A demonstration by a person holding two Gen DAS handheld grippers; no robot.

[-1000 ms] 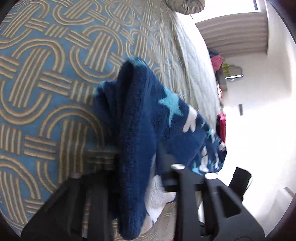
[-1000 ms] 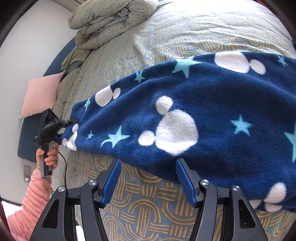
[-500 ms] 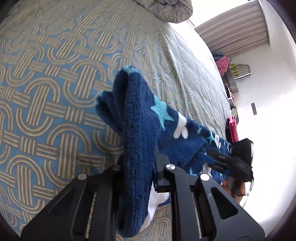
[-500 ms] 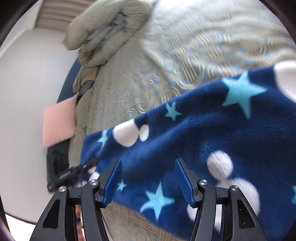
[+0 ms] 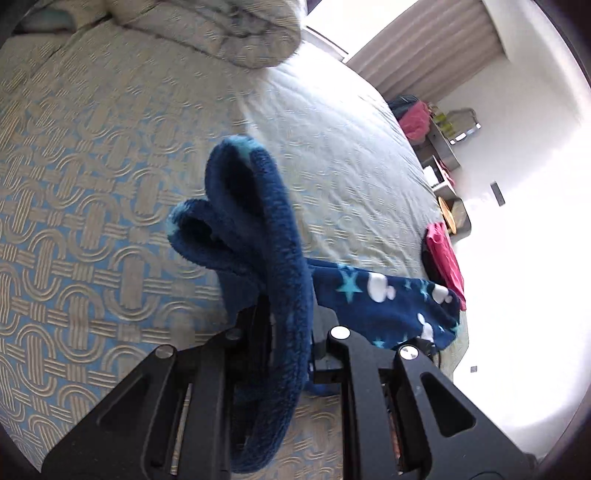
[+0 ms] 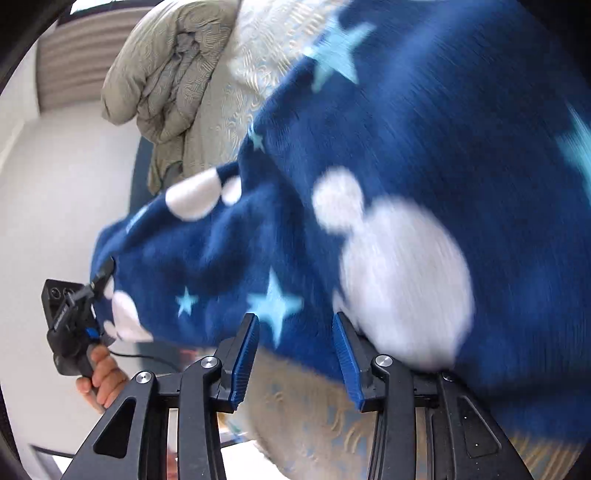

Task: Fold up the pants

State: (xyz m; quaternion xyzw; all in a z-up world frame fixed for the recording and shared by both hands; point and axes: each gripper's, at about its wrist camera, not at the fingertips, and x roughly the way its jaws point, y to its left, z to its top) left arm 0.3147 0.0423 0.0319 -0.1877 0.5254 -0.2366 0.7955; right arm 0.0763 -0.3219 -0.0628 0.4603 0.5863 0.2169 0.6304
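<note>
The pants [image 5: 266, 236] are navy fleece with light-blue stars and white mouse-head shapes. My left gripper [image 5: 286, 317] is shut on a bunched edge of them, which loops up in front of the camera; the rest trails off to the right over the bed. In the right wrist view the pants [image 6: 388, 177] fill most of the frame, spread over the bed and blurred. My right gripper [image 6: 295, 347] is open, its blue-padded fingers [image 6: 243, 350] at the lower edge of the fabric with nothing between them. The left gripper [image 6: 77, 314] shows there too, pinching the far end.
The bed [image 5: 92, 192] has a blue and beige interlocking-ring cover. A rolled grey duvet [image 5: 221, 29] lies at the head, also seen in the right wrist view [image 6: 162, 74]. A shelf with pink items [image 5: 421, 118] stands by the far wall. A pink sleeve [image 5: 443, 254] is beside the bed.
My left gripper has lifted and tilted with the pants edge still clamped. My right gripper has moved in toward the pants' lower edge, staying open; the fabric now fills its view.
</note>
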